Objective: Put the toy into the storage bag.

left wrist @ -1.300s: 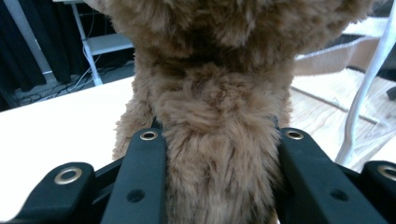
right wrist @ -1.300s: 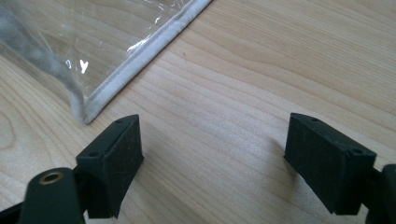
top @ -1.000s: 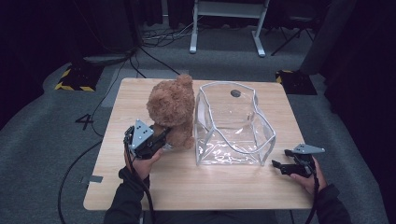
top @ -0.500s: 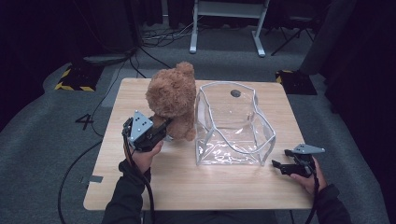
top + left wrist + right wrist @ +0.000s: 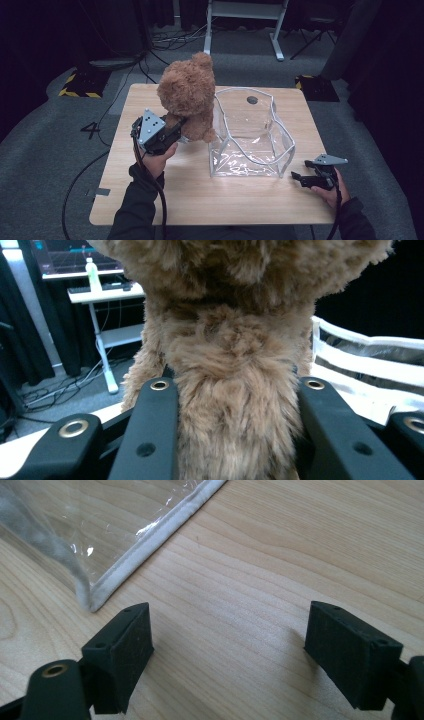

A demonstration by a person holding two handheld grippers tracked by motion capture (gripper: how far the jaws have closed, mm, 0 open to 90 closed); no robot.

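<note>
Wooden table [image 5: 150, 200]: light board at centre of the high view; its near edge runs along the lower frame, its far edge lies behind the bag; grey floor surrounds it on all sides.
Open room, left: bare wood lies between the left table edge and the left gripper, and in the lower middle between the two forearms.
Open room, right: a strip of bare wood separates the bag's right wall from the right table edge; the right gripper sits in its lower part.
Teddy bear [image 5: 189, 97]: brown plush, raised above the table at upper centre of the high view, just left of the bag and touching or overlapping its left rim; it is not inside the bag.
Left gripper [image 5: 172, 131]: left of centre in the high view, jaws clamped on the bear's lower body; in the left gripper view brown fur [image 5: 235, 415] is pressed between the two black jaws.
Clear bag [image 5: 250, 132]: transparent, white-edged, open at the top, standing right of centre in the high view; nothing visible inside it; a dark round spot shows through its far wall.
Bag corner [image 5: 92, 600]: white seam at upper left of the right gripper view, near the left jaw but apart from it.
Right gripper [image 5: 299, 178]: lower right of the high view, just beside the bag's near right corner; jaws spread wide with only bare wood between them, low over the table.
</note>
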